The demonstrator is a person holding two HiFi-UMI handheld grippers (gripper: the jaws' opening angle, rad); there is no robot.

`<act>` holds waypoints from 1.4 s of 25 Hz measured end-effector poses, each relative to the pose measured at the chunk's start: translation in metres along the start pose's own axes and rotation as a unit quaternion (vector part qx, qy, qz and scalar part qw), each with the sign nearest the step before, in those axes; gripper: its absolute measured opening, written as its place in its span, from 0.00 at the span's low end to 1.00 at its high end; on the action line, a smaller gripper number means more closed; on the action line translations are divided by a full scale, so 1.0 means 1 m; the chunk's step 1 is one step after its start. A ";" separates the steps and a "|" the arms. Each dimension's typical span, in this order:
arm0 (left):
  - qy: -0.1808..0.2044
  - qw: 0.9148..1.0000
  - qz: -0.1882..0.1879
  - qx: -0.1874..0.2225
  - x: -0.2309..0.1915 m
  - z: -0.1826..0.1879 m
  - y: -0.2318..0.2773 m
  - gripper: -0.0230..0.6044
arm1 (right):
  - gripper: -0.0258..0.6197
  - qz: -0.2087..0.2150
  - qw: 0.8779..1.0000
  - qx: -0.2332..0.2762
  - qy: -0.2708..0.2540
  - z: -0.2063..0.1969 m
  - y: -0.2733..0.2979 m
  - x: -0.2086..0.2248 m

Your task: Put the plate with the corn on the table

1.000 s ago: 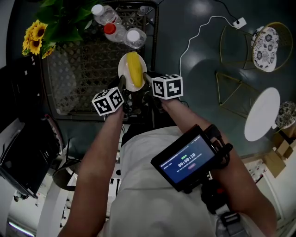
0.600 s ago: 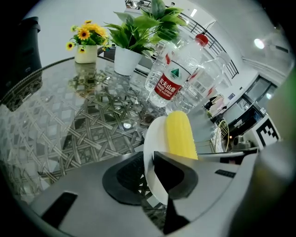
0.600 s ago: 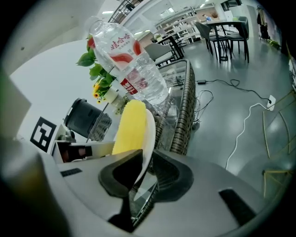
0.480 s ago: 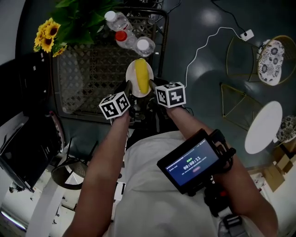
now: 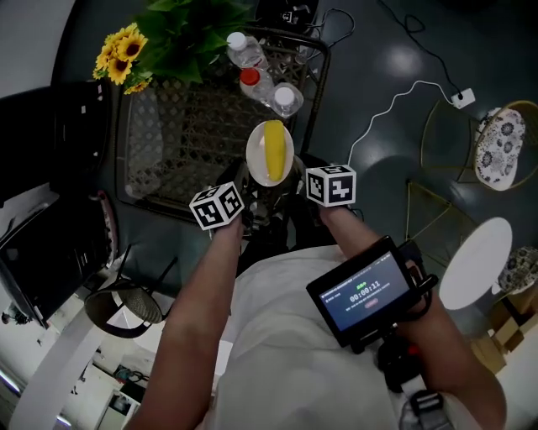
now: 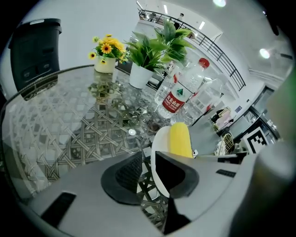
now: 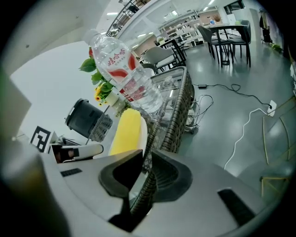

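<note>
White plate point(image 5: 255, 156) with the corn point(image 5: 274, 149) is at the table's point(image 5: 168, 143) near edge, rim pinched by my left gripper point(image 6: 148, 169) and right gripper point(image 7: 145, 169), so I judge only lowering and release remain.

Yellow corn point(image 5: 274, 148) on my white plate point(image 5: 255, 165), grey lattice-weave table point(image 5: 176, 138), yellow sunflowers point(image 5: 122, 46), green leaves point(image 5: 189, 25), red-capped clear bottle point(image 5: 255, 84), black-and-white square markers on my cubes point(image 5: 217, 207).

Large indoor hall with tables point(image 7: 226, 28), chairs point(image 7: 158, 55), shelving point(image 7: 178, 22).
</note>
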State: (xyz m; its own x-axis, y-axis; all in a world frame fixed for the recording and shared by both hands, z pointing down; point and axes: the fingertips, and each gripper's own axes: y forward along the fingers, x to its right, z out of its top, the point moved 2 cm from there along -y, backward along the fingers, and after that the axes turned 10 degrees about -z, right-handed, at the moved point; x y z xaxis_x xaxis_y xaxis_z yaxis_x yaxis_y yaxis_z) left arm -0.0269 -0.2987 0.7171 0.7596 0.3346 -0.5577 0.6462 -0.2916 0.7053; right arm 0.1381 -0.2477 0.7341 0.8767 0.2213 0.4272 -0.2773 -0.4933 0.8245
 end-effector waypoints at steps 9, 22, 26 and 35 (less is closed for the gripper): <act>0.008 1.000 -0.011 0.016 0.014 -0.018 -0.043 0.15 | 0.11 0.005 0.999 0.032 -0.035 0.007 -0.027 -0.015; 0.047 0.995 -0.056 0.062 0.031 -0.043 -0.099 0.05 | 0.05 0.047 0.993 0.084 -0.067 -0.014 -0.090 -0.054; 0.080 0.990 -0.089 0.078 0.057 -0.060 -0.133 0.05 | 0.05 0.065 0.990 0.101 -0.077 -0.031 -0.124 -0.072; 0.117 0.975 -0.131 0.137 0.100 -0.112 -0.218 0.05 | 0.05 0.109 0.976 0.147 -0.119 -0.085 -0.211 -0.113</act>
State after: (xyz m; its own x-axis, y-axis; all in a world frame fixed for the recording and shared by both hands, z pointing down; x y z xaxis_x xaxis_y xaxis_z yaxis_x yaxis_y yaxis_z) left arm -0.1006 -0.1009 0.5568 0.5489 0.6157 -0.5654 0.8356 -0.3866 0.3902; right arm 0.0641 -0.0975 0.5437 0.8858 -0.0995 0.4532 -0.3725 -0.7349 0.5668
